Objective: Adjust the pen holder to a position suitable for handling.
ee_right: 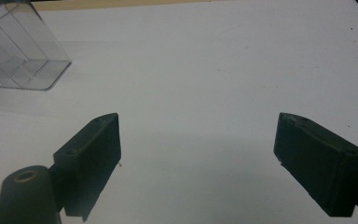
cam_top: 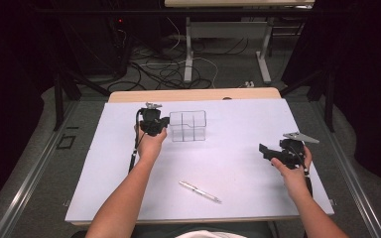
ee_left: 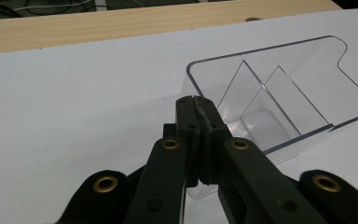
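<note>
It looks like a lab: black curtains [cam_top: 362,74] at both sides, loose cables [cam_top: 163,72] on the grey floor [cam_top: 228,64], a white-covered table [cam_top: 238,148] in center.

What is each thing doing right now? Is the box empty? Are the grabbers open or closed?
clear box: upright, open top, empty, one wall pinched by the left gripper.
left gripper: shut on the clear box wall.
right gripper: open, holding nothing, above the white table sheet.
pen: lying flat, untouched.

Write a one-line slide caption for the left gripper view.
Left gripper shut on the clear organiser's near wall.
</note>
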Demonstrator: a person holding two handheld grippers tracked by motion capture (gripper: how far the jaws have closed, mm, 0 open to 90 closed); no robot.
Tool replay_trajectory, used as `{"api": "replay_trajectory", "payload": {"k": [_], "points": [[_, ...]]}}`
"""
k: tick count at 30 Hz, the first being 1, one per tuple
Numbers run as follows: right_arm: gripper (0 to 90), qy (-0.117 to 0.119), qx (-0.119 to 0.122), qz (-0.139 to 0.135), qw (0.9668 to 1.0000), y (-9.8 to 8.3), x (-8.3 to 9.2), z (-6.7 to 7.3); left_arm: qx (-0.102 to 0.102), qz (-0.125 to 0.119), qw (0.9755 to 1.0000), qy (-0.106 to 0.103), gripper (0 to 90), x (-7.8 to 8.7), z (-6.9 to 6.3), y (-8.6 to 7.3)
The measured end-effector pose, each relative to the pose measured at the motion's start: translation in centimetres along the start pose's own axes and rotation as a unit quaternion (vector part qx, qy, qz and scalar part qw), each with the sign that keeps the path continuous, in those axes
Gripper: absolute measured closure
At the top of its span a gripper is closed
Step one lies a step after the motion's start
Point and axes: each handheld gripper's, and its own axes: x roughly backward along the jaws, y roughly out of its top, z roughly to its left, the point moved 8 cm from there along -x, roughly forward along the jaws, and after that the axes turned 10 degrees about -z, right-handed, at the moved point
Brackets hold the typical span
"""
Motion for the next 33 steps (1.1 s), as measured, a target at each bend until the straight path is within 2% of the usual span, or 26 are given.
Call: {"api": "replay_trajectory", "payload": {"k": [6, 10, 12, 16, 20, 22, 26, 28, 33], "points": [[14.2, 0.001, -0.001, 0.000, 1.0000, 0.0, 0.0, 0.0, -0.016, 0.017, 0.9997, -0.012, 90.0, -0.9, -1.6, -0.5], [14.2, 0.000, -0.001, -0.001, 1.0000, 0.0, 0.0, 0.0, -0.012, 0.017, 0.9997, -0.013, 90.0, -1.3, -2.2, -0.6], [14.2, 0.001, -0.003, 0.000, 1.0000, 0.0, 0.1, 0.0, -0.012, 0.015, 0.9998, -0.011, 90.0, -1.5, -2.3, -0.5], [14.3, 0.000, -0.004, 0.002, 1.0000, -0.1, 0.0, 0.0, 0.003, 0.013, 0.9998, -0.012, 90.0, -1.6, -2.2, -0.3], [14.3, 0.002, -0.003, 0.002, 1.0000, -0.1, 0.0, 0.1, 0.000, 0.012, 0.9999, -0.009, 90.0, -1.9, -2.0, 0.1], [14.4, 0.004, -0.002, 0.003, 1.0000, -0.1, 0.0, 0.1, 0.006, 0.009, 0.9999, -0.008, 90.0, -2.0, -2.0, 0.3], [14.5, 0.005, 0.001, 0.001, 1.0000, -0.1, 0.0, 0.1, 0.001, 0.009, 0.9999, -0.009, 89.5, -1.8, -2.0, 0.5], [14.5, 0.005, -0.002, 0.000, 1.0000, -0.1, 0.1, 0.1, -0.006, 0.011, 0.9998, -0.014, 87.7, -1.5, -2.0, 0.4], [14.6, 0.004, 0.000, -0.001, 1.0000, 0.0, 0.2, -0.1, -0.007, -0.004, 0.9994, -0.034, 83.9, -0.4, -2.3, 0.6]]}}
